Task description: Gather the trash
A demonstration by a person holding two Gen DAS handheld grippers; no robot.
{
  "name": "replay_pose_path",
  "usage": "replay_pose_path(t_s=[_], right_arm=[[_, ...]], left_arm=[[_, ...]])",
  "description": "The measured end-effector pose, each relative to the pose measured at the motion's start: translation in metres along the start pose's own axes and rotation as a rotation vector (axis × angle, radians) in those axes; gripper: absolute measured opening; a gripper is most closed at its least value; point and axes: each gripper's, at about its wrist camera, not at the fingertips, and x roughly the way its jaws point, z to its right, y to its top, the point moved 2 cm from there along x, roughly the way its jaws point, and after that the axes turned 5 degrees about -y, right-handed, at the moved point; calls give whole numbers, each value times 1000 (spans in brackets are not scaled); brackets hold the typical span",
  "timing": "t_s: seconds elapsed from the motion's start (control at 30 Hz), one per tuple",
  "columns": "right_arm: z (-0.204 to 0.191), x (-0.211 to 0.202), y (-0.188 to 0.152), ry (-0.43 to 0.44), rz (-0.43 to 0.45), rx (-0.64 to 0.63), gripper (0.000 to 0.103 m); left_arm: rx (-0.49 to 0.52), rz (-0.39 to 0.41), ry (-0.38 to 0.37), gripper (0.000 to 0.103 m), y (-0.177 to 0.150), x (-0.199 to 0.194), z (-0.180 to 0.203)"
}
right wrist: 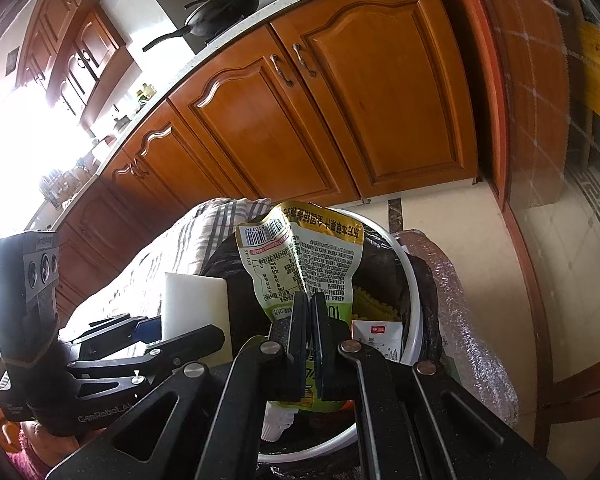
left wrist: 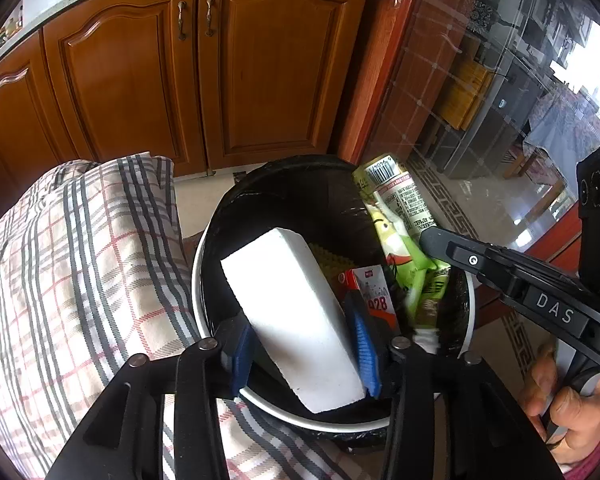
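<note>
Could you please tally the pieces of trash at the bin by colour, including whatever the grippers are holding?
White: 1, foam block
Green: 1, drink pouch
Red: 1, small carton
Yellow: 1, ridged piece
Total: 4

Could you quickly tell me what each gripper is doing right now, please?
Left gripper: closed on the white foam block, over the trash bin.
Right gripper: closed on the green drink pouch, above the same bin.

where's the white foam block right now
The white foam block sits between the left gripper fingers over the black-lined trash bin, left of the green drink pouch.
</note>
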Motion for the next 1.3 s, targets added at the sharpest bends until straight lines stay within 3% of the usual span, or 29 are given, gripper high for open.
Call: replay_pose_path(t_s=[0.17,0.3,0.43,0.7,0.8,1.03,1.2,1.3], right_arm=[[7,-3,1,11,4,43,12],[8,-17,-3,32,38,71,34],[2,-30,-10,52,67,75,40],[-15,-44,-38,69,111,102,74],[-26,-50,-52,67,134,96,81],[-63,-68,-79,26,203,22,84],[-91,-86,-99,-5,291,-44,93],[-105,-91,-104,-20,311,-83,95]], left_arm=[[-10,26,-3,60,-6,-13,-1],[-32,73,-16,66,-18,-33,-5],[-62,117,-12,69,-36,-53,-15],[-165,204,7,79,-85,-96,-38],[-201,238,12,79,-106,-114,-47],[-253,313,51,82,-154,-155,-65],[-240,368,97,83,-178,-180,-64],[-217,424,124,89,-192,-201,-60]])
